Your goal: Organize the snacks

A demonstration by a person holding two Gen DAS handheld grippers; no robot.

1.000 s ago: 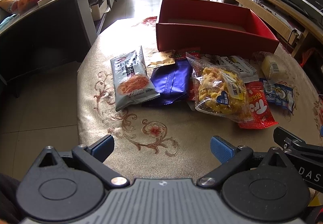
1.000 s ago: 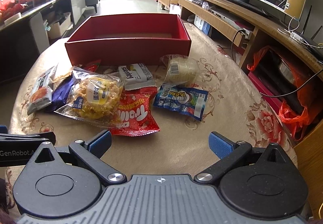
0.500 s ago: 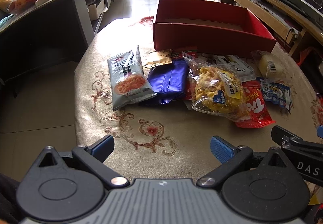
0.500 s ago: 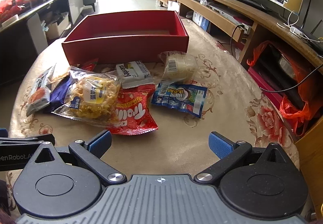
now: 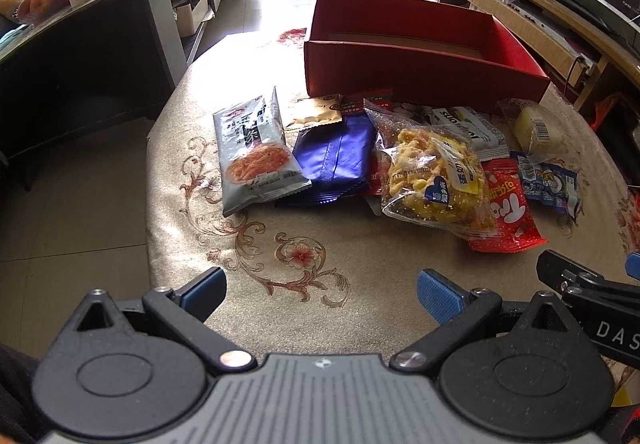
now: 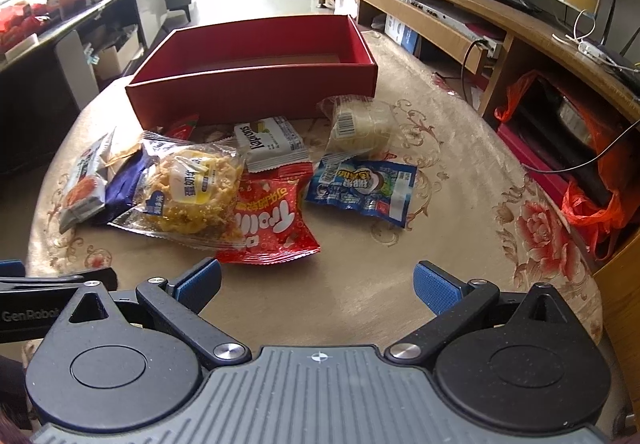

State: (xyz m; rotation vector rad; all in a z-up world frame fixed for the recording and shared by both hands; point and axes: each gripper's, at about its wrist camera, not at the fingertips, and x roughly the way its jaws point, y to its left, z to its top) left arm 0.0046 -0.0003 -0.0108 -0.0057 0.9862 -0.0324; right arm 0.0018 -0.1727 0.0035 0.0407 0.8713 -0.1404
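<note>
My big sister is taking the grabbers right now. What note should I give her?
Left gripper: open, holding nothing, hovering over the near table edge.
Right gripper: open, holding nothing too.
Red box: far side of the table; no snacks visible inside.
Snacks lie in front of it: grey noodle pack, purple pack, yellow crispy bag, red Trolli pack, blue pack.
Done: nothing boxed yet.
Left: probably put every snack in the box.

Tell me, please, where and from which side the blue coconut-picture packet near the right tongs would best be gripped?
Probably by its near right corner. The blue packet lies flat on the tablecloth, and only its far edge touches the pale wrapped cake. That corner is free of the red Trolli bag, so the open right tongs could come in low from the near right and pinch the crimped seam.
</note>
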